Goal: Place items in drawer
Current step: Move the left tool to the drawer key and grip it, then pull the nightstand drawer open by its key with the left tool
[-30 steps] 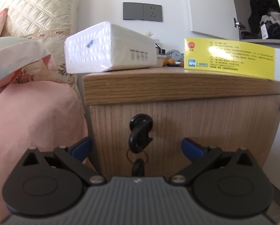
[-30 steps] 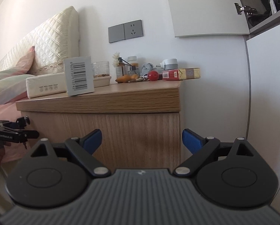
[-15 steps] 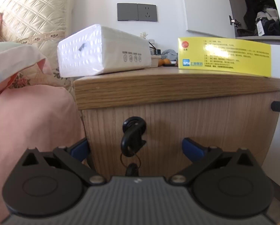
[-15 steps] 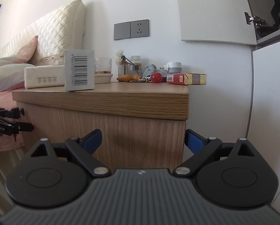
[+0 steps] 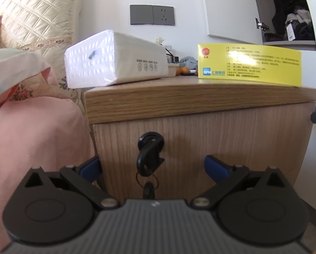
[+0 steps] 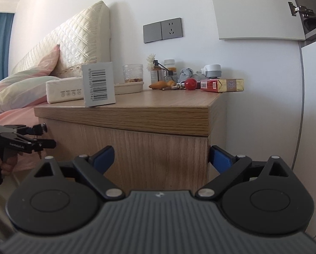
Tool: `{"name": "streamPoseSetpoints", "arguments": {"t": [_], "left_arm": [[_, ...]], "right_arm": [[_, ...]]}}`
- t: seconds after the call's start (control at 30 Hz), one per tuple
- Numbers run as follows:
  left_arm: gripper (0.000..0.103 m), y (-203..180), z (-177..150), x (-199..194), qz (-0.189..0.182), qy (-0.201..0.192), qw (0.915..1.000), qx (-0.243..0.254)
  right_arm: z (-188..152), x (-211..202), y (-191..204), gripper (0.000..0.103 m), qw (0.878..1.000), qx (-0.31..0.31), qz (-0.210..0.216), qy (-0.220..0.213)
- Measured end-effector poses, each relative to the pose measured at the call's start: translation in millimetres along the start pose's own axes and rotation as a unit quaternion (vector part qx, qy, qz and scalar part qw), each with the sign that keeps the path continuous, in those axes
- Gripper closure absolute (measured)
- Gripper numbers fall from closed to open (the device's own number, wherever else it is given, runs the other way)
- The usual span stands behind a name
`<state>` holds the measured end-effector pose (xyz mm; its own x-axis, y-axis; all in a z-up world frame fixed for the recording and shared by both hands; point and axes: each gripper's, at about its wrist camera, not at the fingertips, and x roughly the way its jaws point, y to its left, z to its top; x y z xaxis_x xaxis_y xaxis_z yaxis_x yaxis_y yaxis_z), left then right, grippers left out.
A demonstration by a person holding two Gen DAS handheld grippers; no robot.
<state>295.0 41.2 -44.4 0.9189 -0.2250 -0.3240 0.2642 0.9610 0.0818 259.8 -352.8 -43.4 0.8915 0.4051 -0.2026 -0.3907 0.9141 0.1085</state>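
We see the closed drawer [image 5: 200, 139] at frame centre, key [image 5: 149, 156] in its lock; contents hidden. Our left gripper [image 5: 152, 167] is spread; our right gripper [image 6: 161, 158] is opening, nothing pinched.

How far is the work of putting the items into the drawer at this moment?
Nothing looks done: the drawer front is closed, key in its lock. The yellow box and tissue pack sit on the nightstand. In hand: nothing; the left claw faces the key, open; the right claw is opening, empty. Left: everything.
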Motion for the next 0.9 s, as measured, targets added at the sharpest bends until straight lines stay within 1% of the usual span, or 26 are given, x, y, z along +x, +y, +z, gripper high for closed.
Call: {"name": "streamPoseSetpoints", "arguments": {"t": [0.17,0.33,0.57,0.67,0.8,0.9], "left_arm": [[0.001,0,-1,-6,-0.003,0.002,1.0000,0.000],[0.001,0,-4,-17,-0.010,0.001,0.9999,-0.004],[0.001,-3,-6,-28,-0.006,0.004,1.0000,-0.001],[0.001,-4,-7,-32,-0.002,0.000,1.0000,-0.008],[0.001,0,-3,-34,-0.006,-0.003,0.9993,-0.036],[0.000,2,0,-34,-0.012,-0.005,0.9989,-0.044]], "right_arm": [[0,-6,-1,0.004,1.000,-0.002,0.014,0.004],[-2,-16,4,0.003,1.000,-0.001,0.016,0.002],[-4,-28,8,0.003,1.000,-0.011,0.028,0.004],[-5,-32,8,0.004,0.999,-0.009,0.031,0.002],[-8,-34,9,0.004,1.000,0.004,0.026,-0.008],[-10,-33,12,0.004,1.000,-0.003,0.019,-0.011]]}}
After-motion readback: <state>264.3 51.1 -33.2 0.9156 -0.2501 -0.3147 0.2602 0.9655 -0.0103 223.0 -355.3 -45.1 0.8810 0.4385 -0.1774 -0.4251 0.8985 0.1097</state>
